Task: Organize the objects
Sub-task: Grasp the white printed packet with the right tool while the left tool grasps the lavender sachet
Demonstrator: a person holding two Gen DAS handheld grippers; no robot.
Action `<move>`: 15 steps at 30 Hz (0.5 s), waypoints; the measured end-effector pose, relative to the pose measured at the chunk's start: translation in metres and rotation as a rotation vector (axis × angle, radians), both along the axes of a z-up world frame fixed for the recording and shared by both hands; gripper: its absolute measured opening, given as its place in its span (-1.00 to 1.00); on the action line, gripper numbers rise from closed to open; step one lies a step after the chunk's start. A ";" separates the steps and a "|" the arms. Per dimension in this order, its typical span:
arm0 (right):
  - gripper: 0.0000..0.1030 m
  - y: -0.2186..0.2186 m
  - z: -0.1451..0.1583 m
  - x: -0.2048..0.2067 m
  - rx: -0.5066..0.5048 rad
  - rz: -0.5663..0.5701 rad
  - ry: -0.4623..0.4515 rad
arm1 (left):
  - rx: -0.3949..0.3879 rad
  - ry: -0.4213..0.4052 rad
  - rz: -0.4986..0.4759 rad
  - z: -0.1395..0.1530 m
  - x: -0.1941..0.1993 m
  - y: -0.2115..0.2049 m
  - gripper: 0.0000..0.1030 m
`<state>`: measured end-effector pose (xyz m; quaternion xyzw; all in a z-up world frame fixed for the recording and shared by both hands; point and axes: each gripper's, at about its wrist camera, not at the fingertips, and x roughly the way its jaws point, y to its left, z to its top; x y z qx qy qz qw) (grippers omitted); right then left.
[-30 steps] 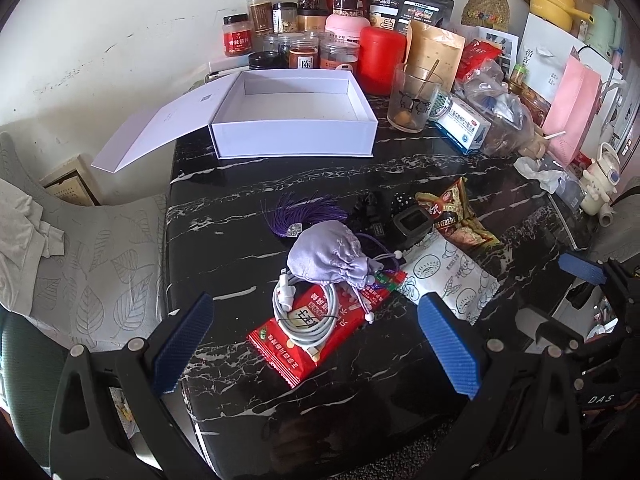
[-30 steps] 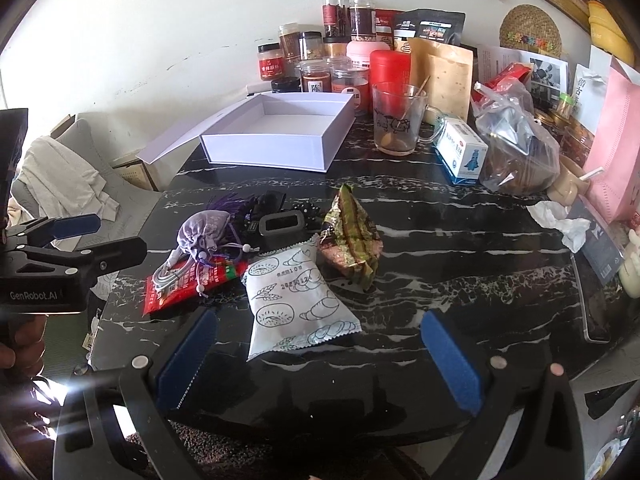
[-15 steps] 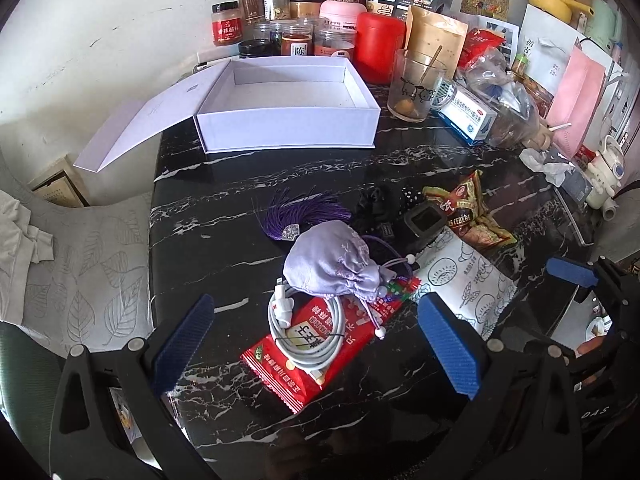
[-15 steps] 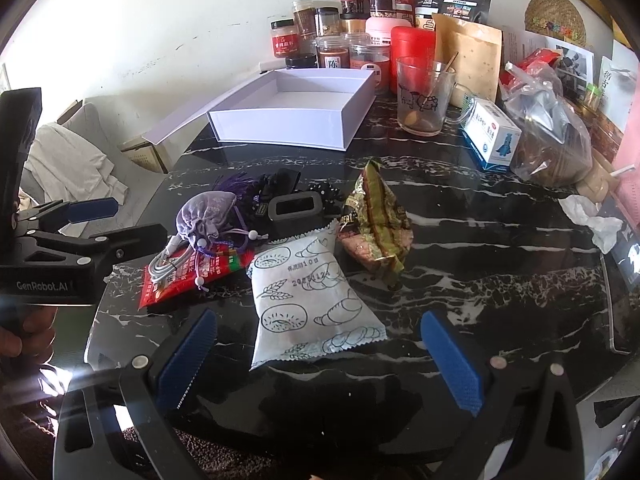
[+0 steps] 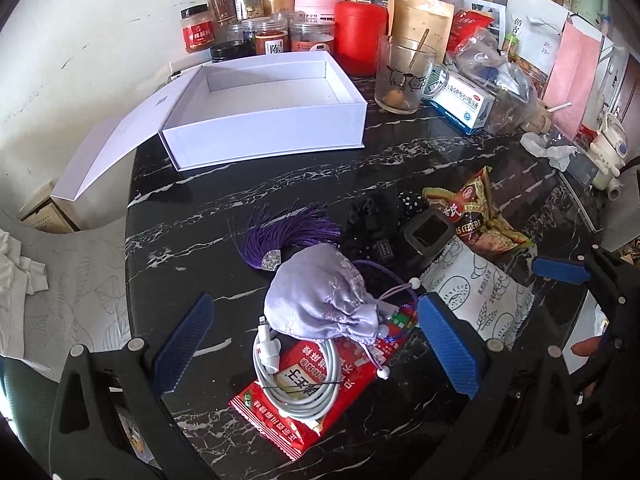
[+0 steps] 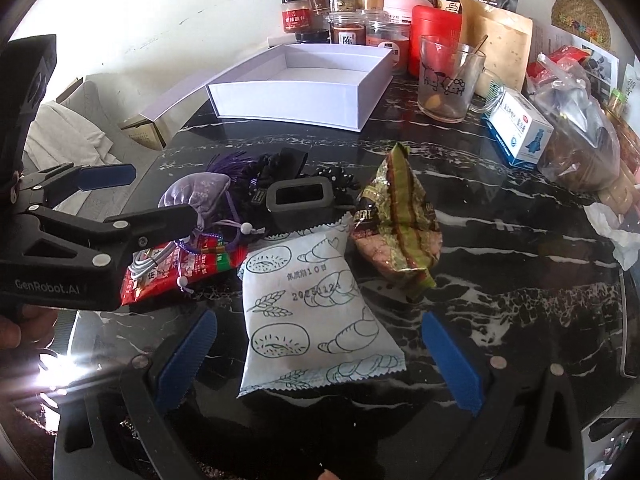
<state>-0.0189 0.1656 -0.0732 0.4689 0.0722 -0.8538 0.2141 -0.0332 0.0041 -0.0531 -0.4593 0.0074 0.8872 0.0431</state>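
Note:
A lilac drawstring pouch point(image 5: 320, 300) and a coiled white cable point(image 5: 296, 380) lie on a red snack packet point(image 5: 316, 392) on the black marble table point(image 5: 240, 208). My left gripper point(image 5: 316, 344) is open just above them, one finger on each side of the pouch. A white bread packet point(image 6: 316, 312) lies between the open fingers of my right gripper point(image 6: 316, 360). Beside it are a green-gold snack bag point(image 6: 396, 224), a black holder point(image 6: 300, 204) and a purple tassel point(image 5: 288, 236). An empty white box point(image 5: 268, 108) with its lid folded out stands at the back.
Jars point(image 5: 272, 36), a red canister point(image 5: 360, 36), a glass mug point(image 5: 404, 76), a medicine box point(image 5: 464, 104) and bags crowd the table's back and right. A grey upholstered chair point(image 5: 60, 288) stands left of the table. A hand point(image 6: 16, 324) grips the left tool.
Both grippers have moved forward and lower toward the pile. The pouch now sits between my left fingers and the bread packet between my right fingers. Nothing on the table has shifted.

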 end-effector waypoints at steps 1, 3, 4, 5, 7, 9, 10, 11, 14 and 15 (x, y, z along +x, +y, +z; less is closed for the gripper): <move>0.99 -0.001 -0.001 -0.001 0.003 0.003 0.002 | 0.005 -0.004 0.002 -0.003 -0.001 -0.001 0.98; 0.99 -0.003 -0.003 -0.003 0.009 0.007 0.008 | 0.018 -0.015 0.000 -0.008 -0.004 -0.004 0.98; 0.99 -0.004 -0.004 -0.004 0.010 0.009 0.010 | 0.023 -0.020 -0.001 -0.010 -0.005 -0.004 0.97; 0.99 -0.004 -0.006 -0.006 0.012 0.010 0.008 | 0.029 -0.025 -0.002 -0.013 -0.007 -0.005 0.93; 0.95 -0.005 -0.009 -0.009 0.009 0.013 -0.003 | 0.035 -0.034 -0.002 -0.018 -0.010 -0.006 0.89; 0.94 -0.005 -0.013 -0.012 0.005 0.017 -0.017 | 0.050 -0.043 -0.003 -0.023 -0.012 -0.008 0.82; 0.89 -0.005 -0.015 -0.012 0.007 0.017 -0.019 | 0.058 -0.048 -0.005 -0.026 -0.013 -0.008 0.80; 0.84 -0.005 -0.016 -0.013 0.012 0.016 -0.022 | 0.064 -0.055 -0.007 -0.028 -0.015 -0.008 0.73; 0.72 -0.005 -0.018 -0.015 0.000 0.025 -0.037 | 0.083 -0.070 -0.011 -0.035 -0.018 -0.010 0.56; 0.62 -0.004 -0.018 -0.015 -0.009 0.027 -0.042 | 0.093 -0.072 -0.010 -0.036 -0.018 -0.011 0.55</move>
